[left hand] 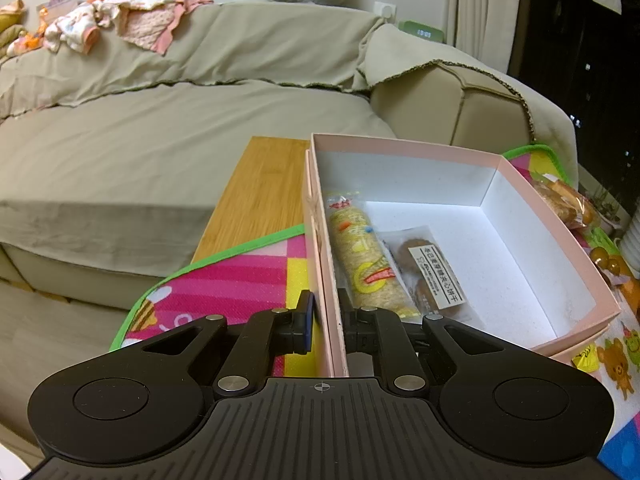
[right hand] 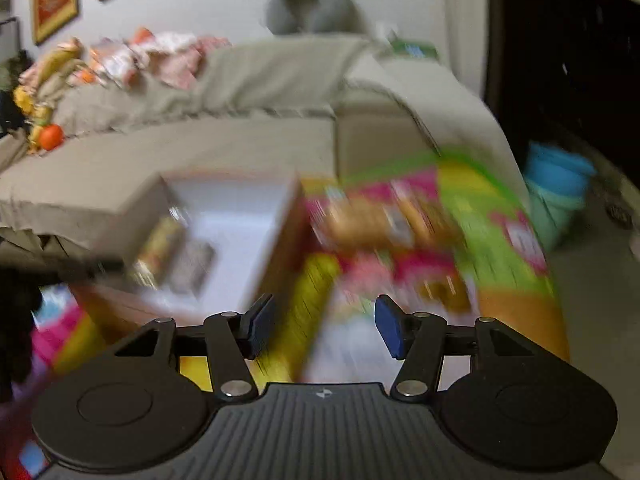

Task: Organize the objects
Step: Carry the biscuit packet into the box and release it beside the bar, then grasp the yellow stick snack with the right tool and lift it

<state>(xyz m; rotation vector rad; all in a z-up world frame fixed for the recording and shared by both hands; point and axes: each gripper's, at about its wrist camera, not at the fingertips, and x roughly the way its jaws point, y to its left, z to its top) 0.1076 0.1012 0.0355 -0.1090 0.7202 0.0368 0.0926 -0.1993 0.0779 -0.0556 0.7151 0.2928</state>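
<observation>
Left gripper (left hand: 325, 320) is clamped on the near-left wall of the pink box (left hand: 560, 248): one finger (left hand: 304, 320) sits outside the wall, the other inside, and the thin cardboard is pinched between the pads. Box stands open on a colourful play mat (left hand: 240, 280), with a bamboo board (left hand: 264, 188) just beyond the mat and a beige sofa (left hand: 160, 140) behind.

Inside the box, against the left wall: a long wrapped rice cracker roll (left hand: 366, 256). Touching its right side lies a clear packet of brown biscuits (left hand: 430, 270) with a white label. Rest of the white box floor is bare. Outside the right wall, on the mat, another wrapped pastry (left hand: 564, 200) lies near the box.

Right gripper (right hand: 324, 328) is released, jaws standing partly apart with nothing between the blue pads (right hand: 390, 332). Its view is heavily motion-blurred; it hangs over the mat, just right of the box's right wall (right hand: 280, 248). Blurred snack packets (right hand: 372, 220) lie on the mat ahead of it; their exact kind cannot be told.
</observation>
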